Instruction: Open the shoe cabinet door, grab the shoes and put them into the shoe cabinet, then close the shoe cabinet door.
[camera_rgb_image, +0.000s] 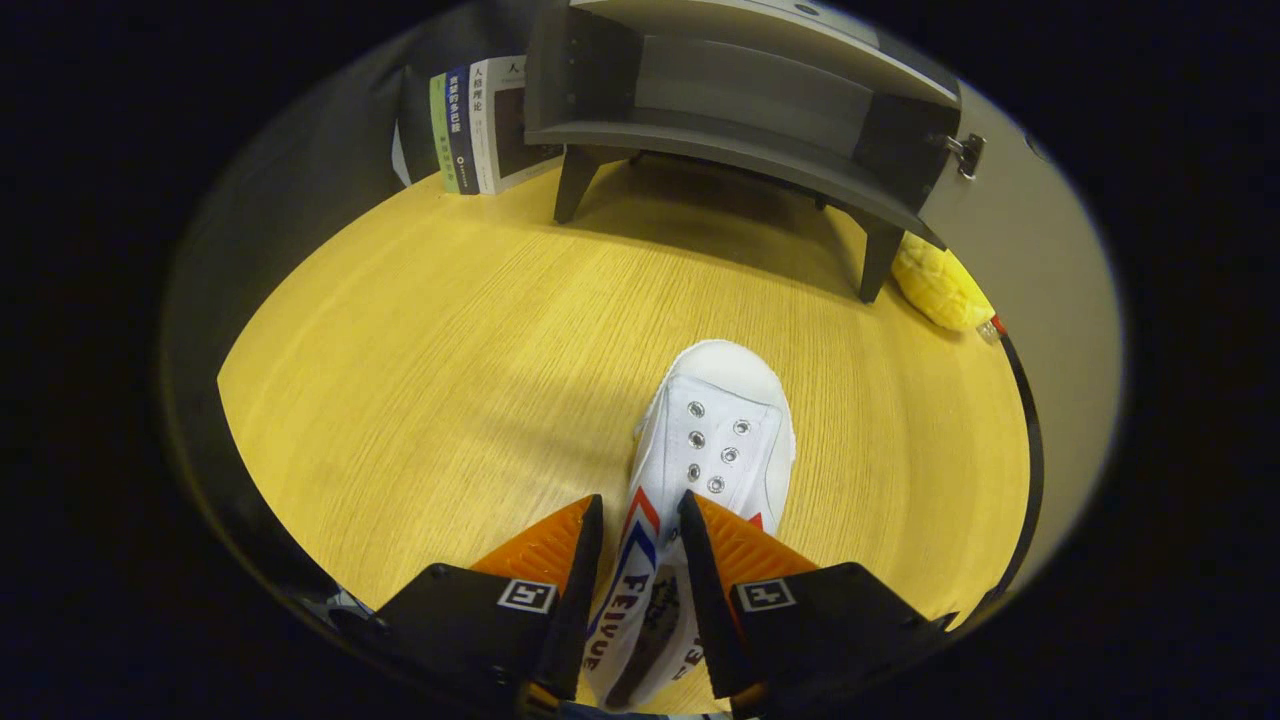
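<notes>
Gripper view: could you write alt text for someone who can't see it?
The gripper is closed on a white shoe on a wooden table, toe pointing toward an open grey shoe cabinet beyond. Books stand beside the cabinet.

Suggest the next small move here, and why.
Probably lift the white shoe and carry it forward to the shoe cabinet. The gripper has its jaws closed on the shoe's sides, and the cabinet stands beyond on the wooden table with its door open.

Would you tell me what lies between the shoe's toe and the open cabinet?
Only bare wooden tabletop lies between the shoe and cabinet.
</notes>
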